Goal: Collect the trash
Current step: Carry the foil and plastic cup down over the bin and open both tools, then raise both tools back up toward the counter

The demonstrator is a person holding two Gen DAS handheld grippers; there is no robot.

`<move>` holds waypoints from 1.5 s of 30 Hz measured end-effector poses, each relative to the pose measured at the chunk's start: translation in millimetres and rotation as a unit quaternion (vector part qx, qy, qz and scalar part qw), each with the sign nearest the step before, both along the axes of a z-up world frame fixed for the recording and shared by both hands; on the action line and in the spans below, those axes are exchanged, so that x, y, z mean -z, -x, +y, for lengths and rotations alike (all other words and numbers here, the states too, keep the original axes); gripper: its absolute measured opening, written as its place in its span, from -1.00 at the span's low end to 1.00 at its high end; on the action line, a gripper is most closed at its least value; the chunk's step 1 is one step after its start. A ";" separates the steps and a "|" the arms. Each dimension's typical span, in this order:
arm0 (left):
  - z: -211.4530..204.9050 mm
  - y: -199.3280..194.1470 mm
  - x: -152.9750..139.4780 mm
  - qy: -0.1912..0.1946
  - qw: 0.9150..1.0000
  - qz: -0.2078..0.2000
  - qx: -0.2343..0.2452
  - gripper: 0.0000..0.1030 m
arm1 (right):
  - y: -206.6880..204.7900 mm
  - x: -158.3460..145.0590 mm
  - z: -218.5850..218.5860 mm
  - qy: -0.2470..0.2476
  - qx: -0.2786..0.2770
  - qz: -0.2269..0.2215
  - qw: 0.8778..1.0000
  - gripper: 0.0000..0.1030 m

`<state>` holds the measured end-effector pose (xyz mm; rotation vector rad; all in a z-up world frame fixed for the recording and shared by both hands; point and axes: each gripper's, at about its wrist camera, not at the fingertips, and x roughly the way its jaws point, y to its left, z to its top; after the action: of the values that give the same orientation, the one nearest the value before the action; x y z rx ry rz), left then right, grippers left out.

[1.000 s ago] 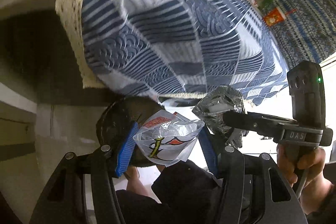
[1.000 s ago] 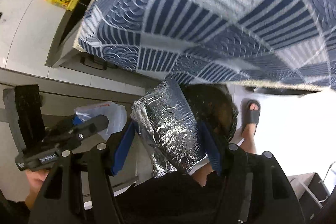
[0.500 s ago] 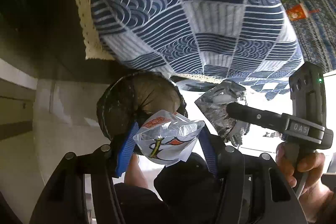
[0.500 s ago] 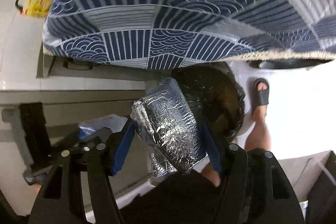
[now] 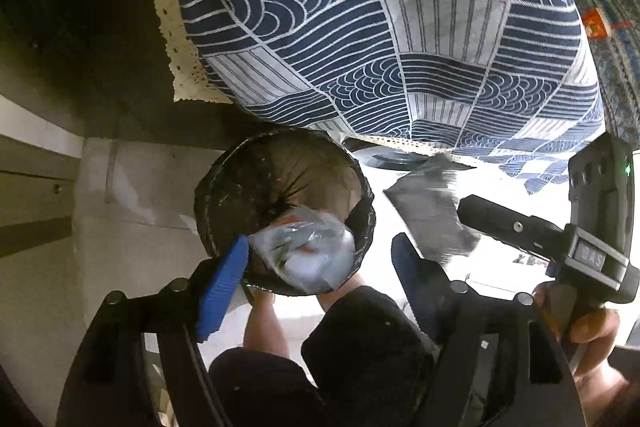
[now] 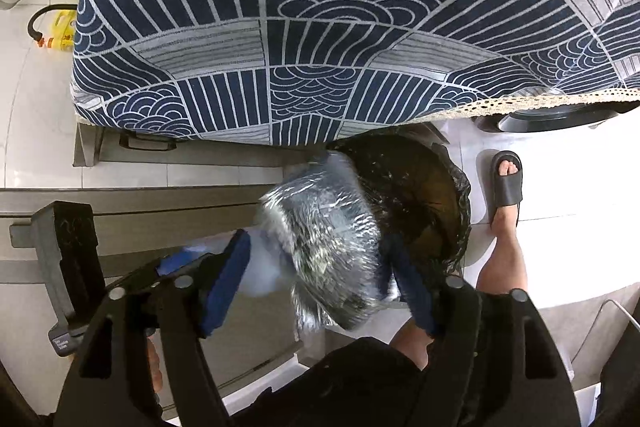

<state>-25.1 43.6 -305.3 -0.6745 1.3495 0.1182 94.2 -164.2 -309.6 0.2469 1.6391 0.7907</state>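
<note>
A clear plastic wrapper (image 5: 304,251) is seen, blurred, over the mouth of the bin with a black liner (image 5: 224,187), between the blue pads of the left gripper (image 5: 316,279); its jaws are opening and no pad is seen pressing on the wrapper. A crumpled foil packet (image 6: 328,247) is seen, blurred, between the pads of the right gripper (image 6: 324,287), whose jaws are also opening; contact with the far pad cannot be told. The bin is placed on white floor tiles (image 6: 560,179) just below a table draped in a blue patterned cloth (image 6: 320,27). A sandalled foot (image 6: 507,179) is seen beside the bin.
</note>
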 end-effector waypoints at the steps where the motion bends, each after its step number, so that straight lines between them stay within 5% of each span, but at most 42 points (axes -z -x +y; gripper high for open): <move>1: 0.7 -0.4 0.3 -0.001 1.000 0.001 -0.001 0.41 | -0.4 0.3 -0.7 -0.001 0.001 0.002 1.000 0.59; 25: 3.4 -5.0 -33.9 -0.010 0.999 -0.039 0.005 0.47 | 0.7 -35.0 -11.0 0.010 -0.002 -0.037 0.999 0.65; 45: -11.1 -19.3 -131.6 -0.075 0.988 -0.126 0.042 0.47 | 1.7 -150.0 -43.4 -0.009 0.014 -0.164 0.986 0.79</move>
<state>-5.8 32.5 -173.6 -0.4865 1.1122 0.0632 92.5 -207.6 -159.6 0.1431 1.3157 0.7794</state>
